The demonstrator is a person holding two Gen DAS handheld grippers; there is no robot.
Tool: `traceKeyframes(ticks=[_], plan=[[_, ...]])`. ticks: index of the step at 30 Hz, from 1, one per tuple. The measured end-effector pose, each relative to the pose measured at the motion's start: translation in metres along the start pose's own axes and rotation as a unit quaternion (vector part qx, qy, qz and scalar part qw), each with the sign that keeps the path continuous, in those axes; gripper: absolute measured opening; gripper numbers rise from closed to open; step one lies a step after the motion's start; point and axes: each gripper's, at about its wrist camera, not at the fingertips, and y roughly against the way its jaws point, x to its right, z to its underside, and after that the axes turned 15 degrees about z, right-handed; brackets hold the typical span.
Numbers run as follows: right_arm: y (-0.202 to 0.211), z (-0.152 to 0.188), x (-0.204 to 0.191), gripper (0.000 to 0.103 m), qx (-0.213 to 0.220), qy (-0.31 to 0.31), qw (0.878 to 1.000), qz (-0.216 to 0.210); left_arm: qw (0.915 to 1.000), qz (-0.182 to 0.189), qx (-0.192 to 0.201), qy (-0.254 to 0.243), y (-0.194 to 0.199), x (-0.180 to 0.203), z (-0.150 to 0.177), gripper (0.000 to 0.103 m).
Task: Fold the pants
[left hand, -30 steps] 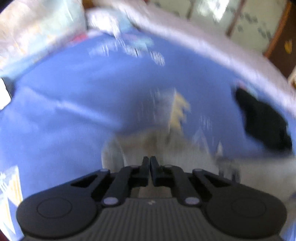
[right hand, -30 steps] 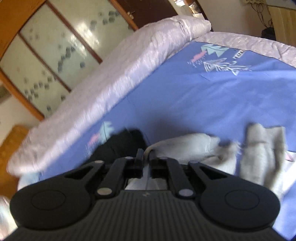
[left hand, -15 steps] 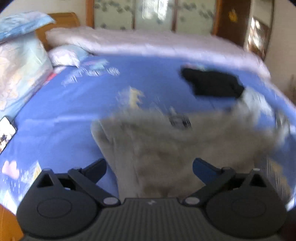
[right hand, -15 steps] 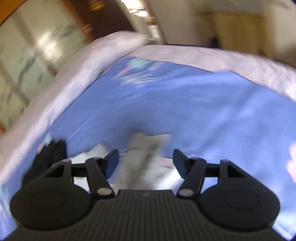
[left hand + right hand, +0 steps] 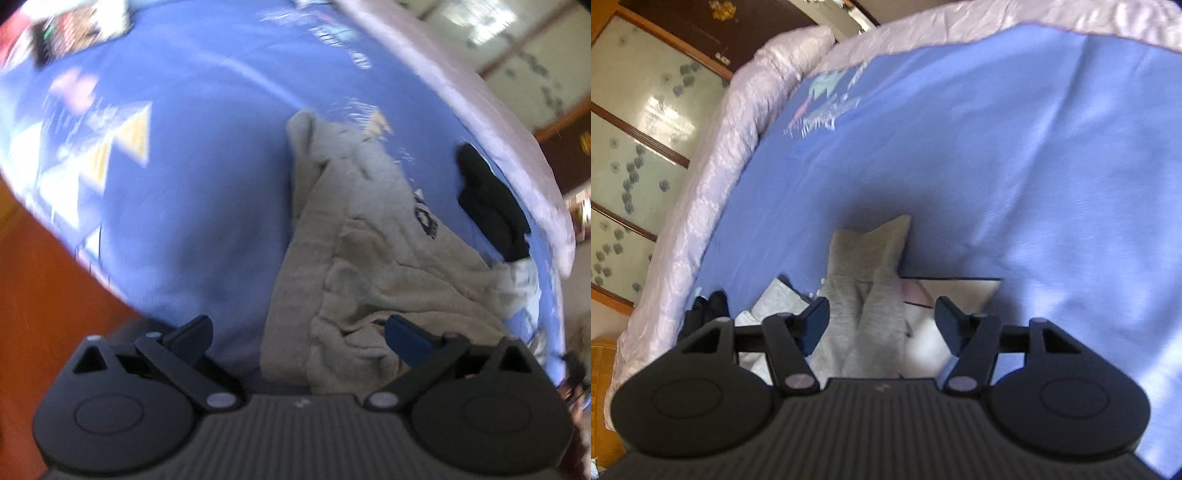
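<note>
Grey sweatpants (image 5: 369, 240) lie crumpled on the blue bed sheet (image 5: 203, 184), with dark lettering showing on one fold. My left gripper (image 5: 298, 328) is open wide over their near end, its fingers clear of the cloth. In the right wrist view one grey pant leg (image 5: 868, 258) runs away from me between the fingers of my right gripper (image 5: 882, 309). Those jaws are closing, and the pads stand apart from the leg on both sides.
A black garment (image 5: 491, 206) lies past the pants beside the rolled lilac quilt (image 5: 480, 92); it also shows as the black garment (image 5: 709, 306) on the left. The wooden bed frame (image 5: 44, 277) borders the sheet. A printed item (image 5: 74, 29) lies far left.
Both grippers were shut a second ago and have opened, and the pants now lie on the sheet. The right gripper has sunk toward the pant leg, its jaws narrower than half a second ago.
</note>
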Motion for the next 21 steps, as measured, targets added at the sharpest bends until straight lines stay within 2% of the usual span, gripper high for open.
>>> traceKeyframes(ticks=[1, 2, 4, 7, 10, 13, 15, 18, 21], plan=[[-0.007, 0.0, -0.004, 0.015, -0.011, 0.006, 1.0, 0.002, 0.9997, 0.005, 0.002, 0.025, -0.001, -0.007, 0.002, 0.103], [-0.01, 0.0, -0.006, 0.007, -0.02, 0.011, 1.0, 0.01, 0.9989, 0.012, 0.002, 0.046, -0.002, -0.014, 0.004, 0.103], [-0.003, 0.001, -0.009, 0.007, -0.006, 0.009, 1.0, 0.024, 0.9954, 0.035, -0.006, 0.09, -0.009, -0.026, 0.007, 0.103], [0.03, -0.004, -0.007, 0.007, 0.046, 0.012, 0.999, 0.0, 0.9887, 0.057, -0.018, 0.137, -0.02, -0.038, 0.007, 0.103], [0.073, -0.017, 0.01, 0.006, 0.094, -0.003, 0.995, -0.03, 0.9849, 0.088, -0.031, 0.146, -0.029, -0.036, 0.006, 0.103], [0.115, -0.03, 0.043, 0.006, 0.133, -0.053, 0.986, -0.08, 0.9842, 0.102, -0.051, 0.135, -0.037, -0.028, 0.012, 0.103], [0.135, -0.033, 0.063, 0.006, 0.146, -0.074, 0.981, -0.102, 0.98, 0.117, -0.062, 0.148, -0.038, -0.03, 0.019, 0.103], [0.15, -0.032, 0.083, 0.006, 0.151, -0.079, 0.981, -0.095, 0.9737, 0.134, -0.076, 0.168, -0.045, -0.033, 0.027, 0.103], [0.155, -0.032, 0.1, 0.006, 0.146, -0.094, 0.981, -0.086, 0.973, 0.138, -0.084, 0.165, -0.054, -0.028, 0.027, 0.103]])
